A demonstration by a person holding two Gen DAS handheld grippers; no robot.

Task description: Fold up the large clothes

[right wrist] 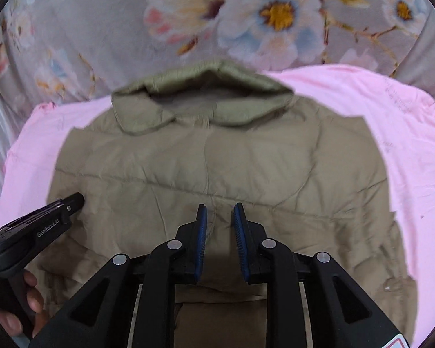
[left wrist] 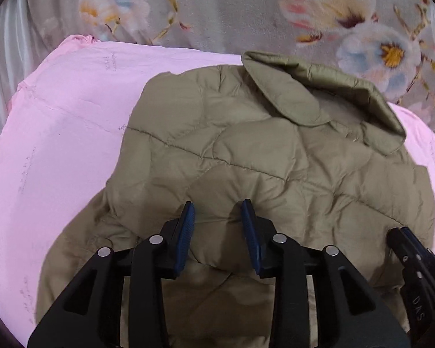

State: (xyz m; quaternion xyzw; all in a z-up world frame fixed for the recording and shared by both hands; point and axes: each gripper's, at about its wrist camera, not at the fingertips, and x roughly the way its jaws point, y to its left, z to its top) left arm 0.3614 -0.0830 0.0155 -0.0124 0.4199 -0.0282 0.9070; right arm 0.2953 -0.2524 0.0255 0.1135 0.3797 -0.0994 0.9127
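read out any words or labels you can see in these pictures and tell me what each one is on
"GenRobot.AI": on the side of the left gripper, seen from the right wrist.
"DAS": on the right gripper, seen from the left wrist; may be cut off.
Faint print on the pink sheet: too blurred to read.

We see a quilted olive-tan jacket [right wrist: 217, 168] lying flat, filling the middle and lower frame in both views. Its rounded collar [right wrist: 206, 98] sits at the upper centre, spread open toward the top, the padded fabric softly creased.
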